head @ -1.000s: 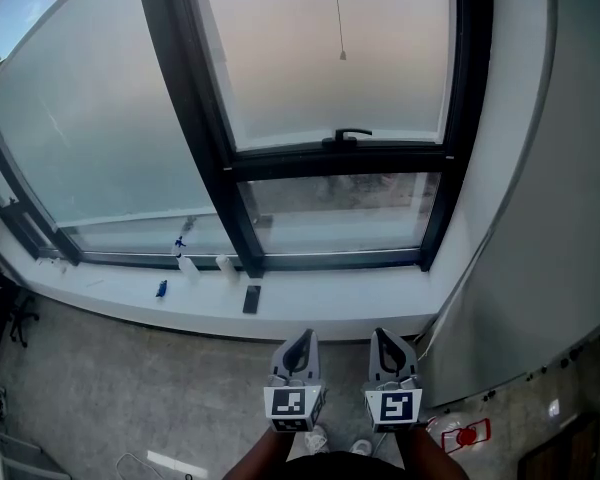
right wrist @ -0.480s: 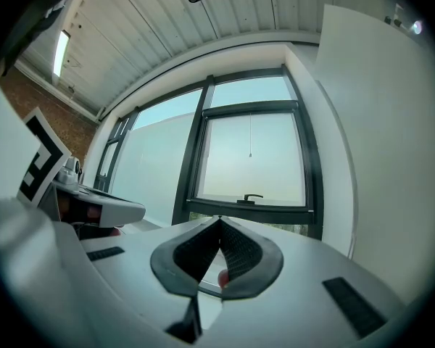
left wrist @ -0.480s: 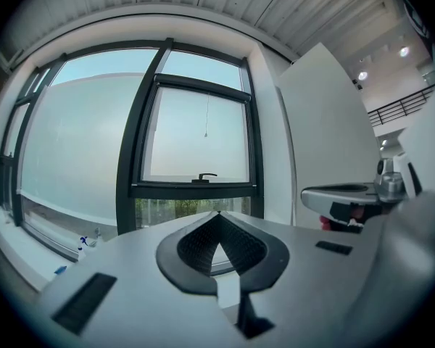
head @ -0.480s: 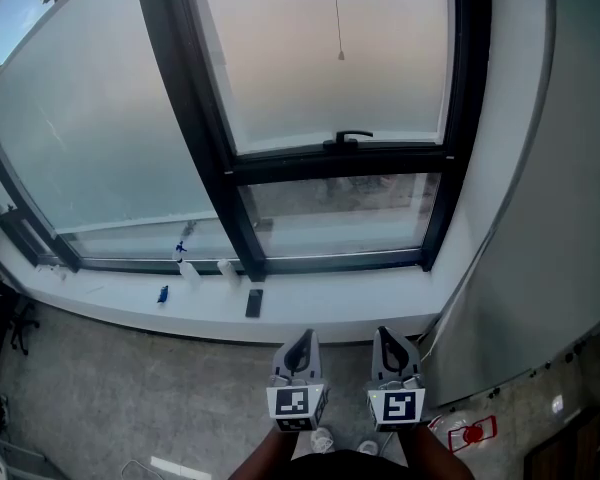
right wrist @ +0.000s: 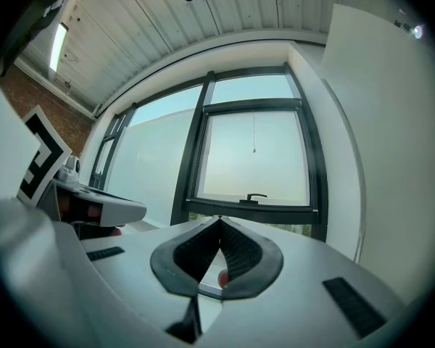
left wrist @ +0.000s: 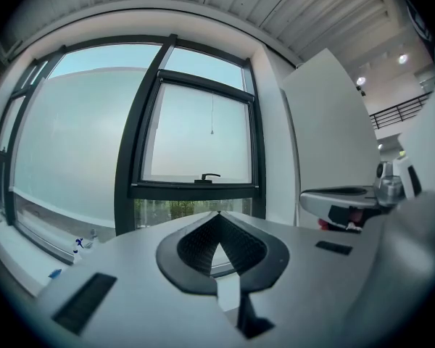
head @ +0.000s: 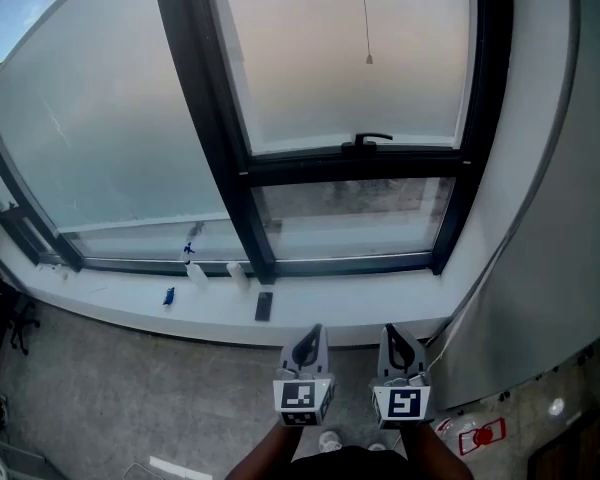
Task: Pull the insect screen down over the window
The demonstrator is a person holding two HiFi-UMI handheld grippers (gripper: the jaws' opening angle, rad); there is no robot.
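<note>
Person is standing just back from the white window sill (head: 100, 306), holding both tools low, level and side by side, noses aiming at the black-framed window (head: 215, 138).

Left gripper (head: 308, 340) (left wrist: 217, 214) is sitting fully closed. Its ribbed black pads are meeting at the tip in the left gripper view, with nothing between them. Right gripper (head: 398, 340) (right wrist: 219, 220) is doing the same: jaws together, empty. Neither is touching anything.

Insect screen: I'm not making out the mesh itself in any view. What's showing is a thin pull cord with a small bead end (head: 369, 59) (left wrist: 212, 131) (right wrist: 254, 150), hanging in front of the frosted right-hand pane (head: 310, 58). The bead is hanging well above the black lever handle (head: 372, 139) on the sash's bottom rail, and well above and ahead of both grippers. Both gripper views are showing the cord roughly centred in that pane.

Under the handle rail, a clear lower pane (head: 350, 203) is showing greenery outside.

Lying on the sill, left of the grippers:
- two small translucent bottles (head: 196, 270)
- a small blue item (head: 169, 295)
- a flat dark rectangular object (head: 264, 306)

Grey concrete floor (head: 130, 388) is running below the sill. A red-and-white item (head: 477, 435) is lying on it beside the white wall panel (head: 550, 228) at right.
</note>
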